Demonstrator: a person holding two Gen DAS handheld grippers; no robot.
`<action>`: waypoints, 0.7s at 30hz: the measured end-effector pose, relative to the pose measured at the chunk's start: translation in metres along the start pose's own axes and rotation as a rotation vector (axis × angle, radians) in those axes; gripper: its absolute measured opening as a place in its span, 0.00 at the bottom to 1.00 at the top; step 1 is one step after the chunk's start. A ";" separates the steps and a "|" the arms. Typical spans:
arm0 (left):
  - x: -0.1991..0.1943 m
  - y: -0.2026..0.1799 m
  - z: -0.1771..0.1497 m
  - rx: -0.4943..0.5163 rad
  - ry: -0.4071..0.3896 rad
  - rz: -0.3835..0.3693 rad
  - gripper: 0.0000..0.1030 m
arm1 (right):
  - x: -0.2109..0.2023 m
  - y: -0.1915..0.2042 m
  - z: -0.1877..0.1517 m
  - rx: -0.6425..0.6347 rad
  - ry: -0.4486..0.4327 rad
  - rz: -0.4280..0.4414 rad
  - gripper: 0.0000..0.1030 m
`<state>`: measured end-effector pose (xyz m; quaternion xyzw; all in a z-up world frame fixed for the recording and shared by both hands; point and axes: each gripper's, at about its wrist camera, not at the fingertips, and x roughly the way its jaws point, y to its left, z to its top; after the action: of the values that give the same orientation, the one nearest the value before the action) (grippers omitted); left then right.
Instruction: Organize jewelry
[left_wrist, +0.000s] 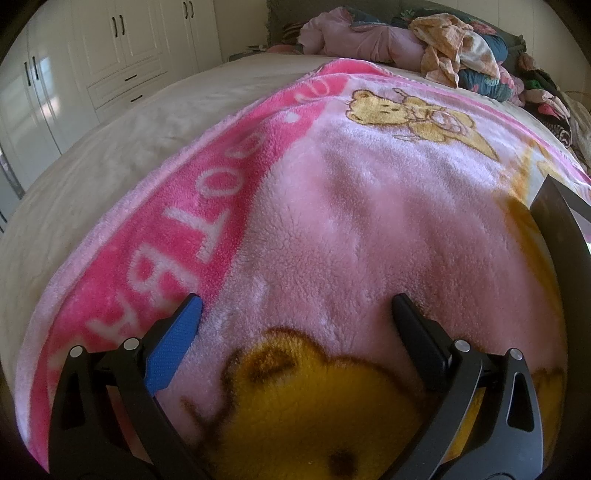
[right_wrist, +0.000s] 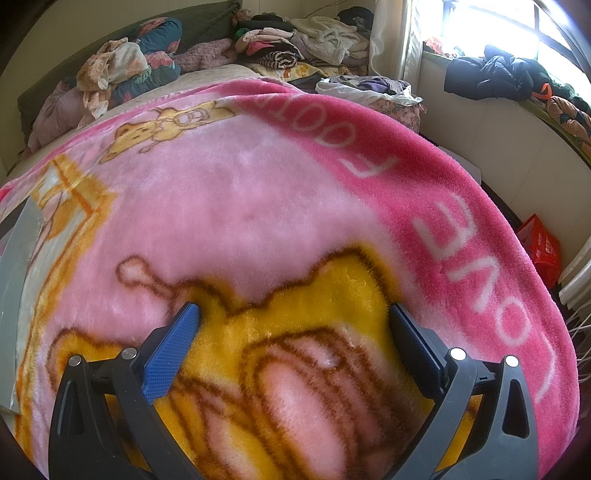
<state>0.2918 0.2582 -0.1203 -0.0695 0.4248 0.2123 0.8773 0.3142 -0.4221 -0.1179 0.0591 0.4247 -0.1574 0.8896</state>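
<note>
No jewelry shows in either view, so where it lies cannot be told. Left claw (left_wrist: 295, 306) hangs low over the pink blanket (left_wrist: 351, 221), fingers spread wide with nothing between them; under its blue pad (left_wrist: 173, 350) runs the deep pink border with white letters, and straight below sits a yellow bear print (left_wrist: 306, 406). Off to its right edge a dark flat panel (left_wrist: 561, 236) pokes into view; what it is cannot be told. Ahead and right of the claw, a heap of clothes (left_wrist: 454, 55); ahead and left, white cupboards (left_wrist: 122, 48) past the beige sheet (left_wrist: 129, 129).

Right claw (right_wrist: 293, 308) is spread just as wide, holding nothing, over more yellow print. A grey flat panel (right_wrist: 18, 277) lies at its far left. The blanket's letter border curves down its right side, a red bag (right_wrist: 541, 247) on the floor beyond. Ahead, piled laundry (right_wrist: 295, 40); ahead and right, a bright window (right_wrist: 498, 26) with a dark jacket (right_wrist: 491, 74) on the sill.
</note>
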 end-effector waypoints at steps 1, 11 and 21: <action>0.000 0.000 0.000 0.000 0.000 0.000 0.90 | 0.000 0.000 0.000 0.000 0.000 0.000 0.95; 0.000 0.000 0.000 0.001 -0.002 0.002 0.90 | 0.000 0.000 0.000 -0.001 0.000 -0.001 0.95; 0.000 0.000 0.000 0.001 -0.003 0.003 0.90 | 0.000 0.000 0.000 -0.001 0.000 -0.001 0.95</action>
<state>0.2917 0.2586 -0.1202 -0.0681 0.4239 0.2132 0.8776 0.3137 -0.4219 -0.1181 0.0586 0.4248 -0.1578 0.8895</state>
